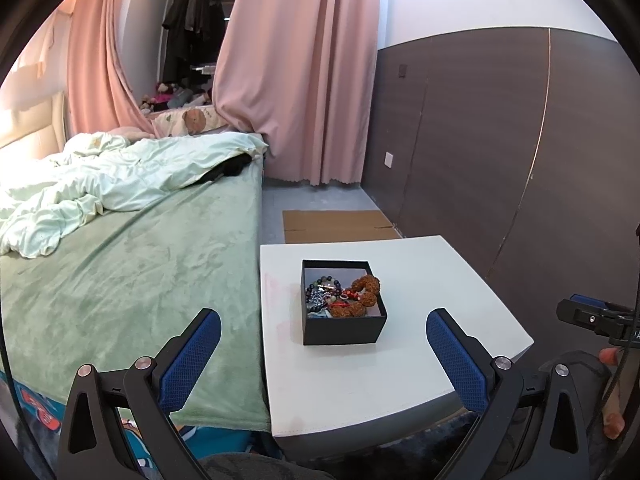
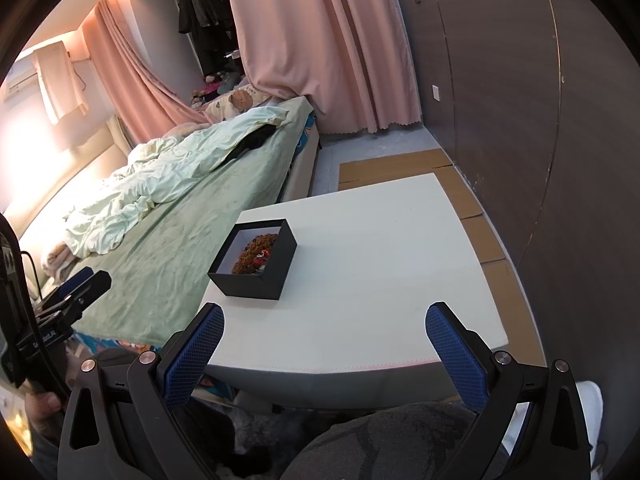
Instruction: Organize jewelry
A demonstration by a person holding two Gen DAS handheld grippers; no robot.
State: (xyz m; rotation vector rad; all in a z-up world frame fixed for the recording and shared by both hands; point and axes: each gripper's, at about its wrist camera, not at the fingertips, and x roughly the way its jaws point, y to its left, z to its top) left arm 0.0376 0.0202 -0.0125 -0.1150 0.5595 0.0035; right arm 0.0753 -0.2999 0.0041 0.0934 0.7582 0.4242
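A black open box stands on the white table. It holds a heap of jewelry: a brown chunky bead bracelet, dark and coloured bead strings and red bits. The box also shows in the right wrist view, with the brown bracelet inside. My left gripper is open and empty, held above the table's near edge in front of the box. My right gripper is open and empty, near the table's front edge, to the right of the box.
A bed with a green sheet and a pale quilt touches the table's left side. Pink curtains, a dark panelled wall and flat cardboard on the floor lie beyond. My knees are below the table.
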